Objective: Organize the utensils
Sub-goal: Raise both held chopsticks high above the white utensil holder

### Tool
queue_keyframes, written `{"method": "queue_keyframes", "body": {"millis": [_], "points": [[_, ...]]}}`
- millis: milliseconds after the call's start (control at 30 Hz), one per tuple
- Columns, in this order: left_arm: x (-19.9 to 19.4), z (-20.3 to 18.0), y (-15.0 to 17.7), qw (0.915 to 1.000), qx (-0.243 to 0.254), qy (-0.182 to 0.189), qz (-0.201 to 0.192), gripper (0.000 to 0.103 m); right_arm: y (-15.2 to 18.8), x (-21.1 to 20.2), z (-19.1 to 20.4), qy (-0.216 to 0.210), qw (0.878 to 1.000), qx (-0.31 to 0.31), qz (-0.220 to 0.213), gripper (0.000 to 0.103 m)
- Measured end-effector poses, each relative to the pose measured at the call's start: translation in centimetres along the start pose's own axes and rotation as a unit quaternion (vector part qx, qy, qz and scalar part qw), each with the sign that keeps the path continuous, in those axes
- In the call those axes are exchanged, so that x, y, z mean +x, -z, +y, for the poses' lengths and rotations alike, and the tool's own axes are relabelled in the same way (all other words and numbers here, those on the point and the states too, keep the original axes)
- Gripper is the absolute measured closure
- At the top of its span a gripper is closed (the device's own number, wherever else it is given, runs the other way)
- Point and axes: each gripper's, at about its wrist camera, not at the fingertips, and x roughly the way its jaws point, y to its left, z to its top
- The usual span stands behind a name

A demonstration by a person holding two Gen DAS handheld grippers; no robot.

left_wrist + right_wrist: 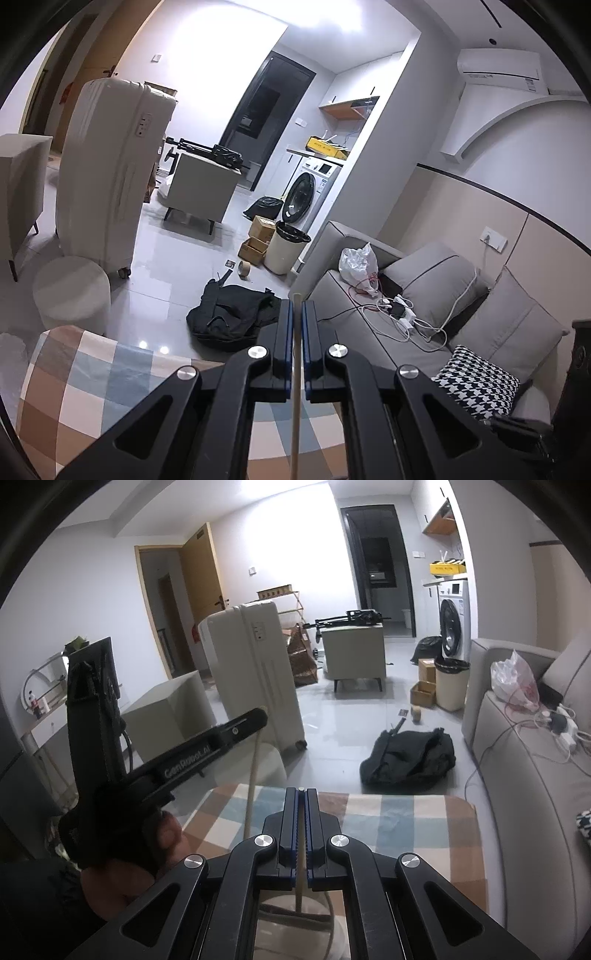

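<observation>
Clamped shut, both pairs of jaws, each on one thin pale chopstick. Nearest, low centre of the right wrist view: right gripper (303, 794) pinching the right chopstick (300, 890), upright between the blue pads, its tip just clearing the fingertips and its lower length running down toward a pale round container (330, 904) glimpsed through the gripper frame at the bottom edge; whether the stick's end already sits inside cannot be told. Left of that, gripped in a hand (166, 834): left gripper (297, 306), angled up toward the frame's middle, with the left chopstick (295, 406) dangling from its tip, down over the near edge of the checked tablecloth (388, 823). No other utensils visible on the cloth. Judging from this: mid-task, one pair of chopsticks lifted, probably heading for the container; right stick looks closest to being dropped in, left one well off to the side and yet to be brought over; what is sorted already stays hidden. Beyond the table: black bag (410, 757) slumped on the floor, centre right; grey sofa (517, 775) along the right edge; white suitcase (255, 657) standing mid-frame; washing machine (452, 624) far back, upper right.
</observation>
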Motion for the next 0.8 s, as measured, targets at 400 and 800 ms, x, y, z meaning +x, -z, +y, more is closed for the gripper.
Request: {"method": "queue_keyframes", "body": {"millis": [400, 800], "points": [[1.3, -0.2, 0.2, 0.9997, 0.01, -0.003, -0.021, 0.103, -0.1, 0.0, -0.1, -0.001, 1.0, 0.004, -0.011, 0.101], [-0.1, 0.8, 1.3, 1.0, 0.0, -0.006, -0.002, 0.103, 0.2, 0.1, 0.0, -0.006, 1.0, -0.001, -0.01, 0.101]]}}
